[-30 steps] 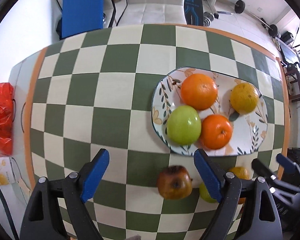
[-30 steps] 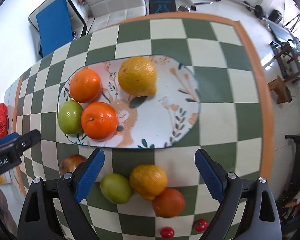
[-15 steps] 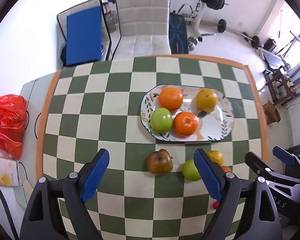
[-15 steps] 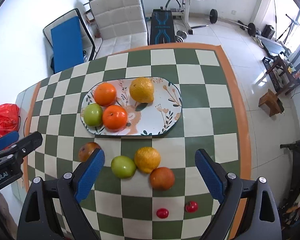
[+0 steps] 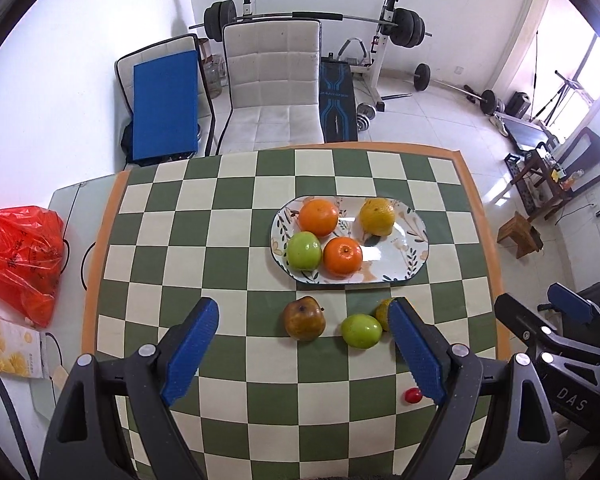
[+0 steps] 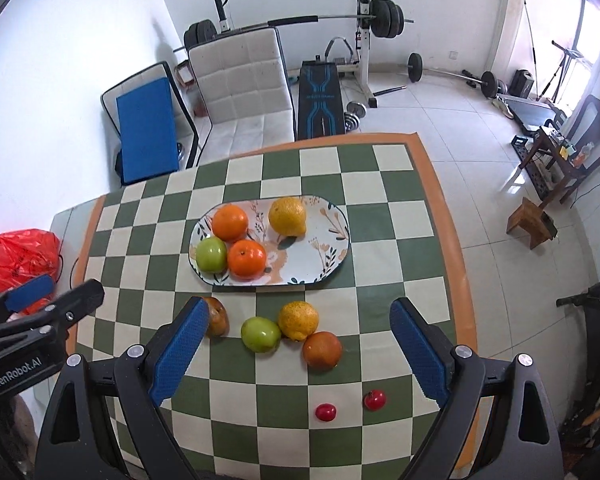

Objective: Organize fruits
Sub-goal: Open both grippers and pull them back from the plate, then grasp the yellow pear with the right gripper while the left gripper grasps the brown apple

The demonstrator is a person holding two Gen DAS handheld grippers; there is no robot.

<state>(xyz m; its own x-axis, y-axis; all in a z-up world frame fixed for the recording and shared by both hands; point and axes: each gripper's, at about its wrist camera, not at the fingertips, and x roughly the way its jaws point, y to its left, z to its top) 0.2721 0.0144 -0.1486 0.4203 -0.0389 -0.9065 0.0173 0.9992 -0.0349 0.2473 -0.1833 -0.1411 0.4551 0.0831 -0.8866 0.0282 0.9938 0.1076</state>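
Note:
A floral oval plate [image 5: 404, 256] [image 6: 324, 248] on the checkered table holds two oranges [image 5: 318, 217] [image 6: 246, 259], a green apple [image 5: 304, 251] [image 6: 211, 254] and a yellow citrus [image 5: 377, 216] [image 6: 287, 216]. In front of it lie a brownish apple [image 5: 304, 318] [image 6: 216, 317], a second green apple [image 5: 361, 331] [image 6: 260, 334], a yellow orange [image 6: 298, 320], a dark orange [image 6: 322, 349] and two small red tomatoes [image 6: 325, 412]. My left gripper [image 5: 303, 344] and right gripper [image 6: 294, 344] both hang open and empty, high above the near table edge.
A red plastic bag [image 5: 20, 256] and a snack packet [image 5: 8, 348] lie left of the table. A white chair [image 5: 274, 92] and a blue pad [image 5: 166, 108] stand behind it, with weight equipment [image 6: 364, 32] at the back. A wooden stool [image 6: 530, 222] is at the right.
Both grippers have pulled up and back from the table, so the plate and loose fruit look smaller and more of the room shows. Nothing was picked up.

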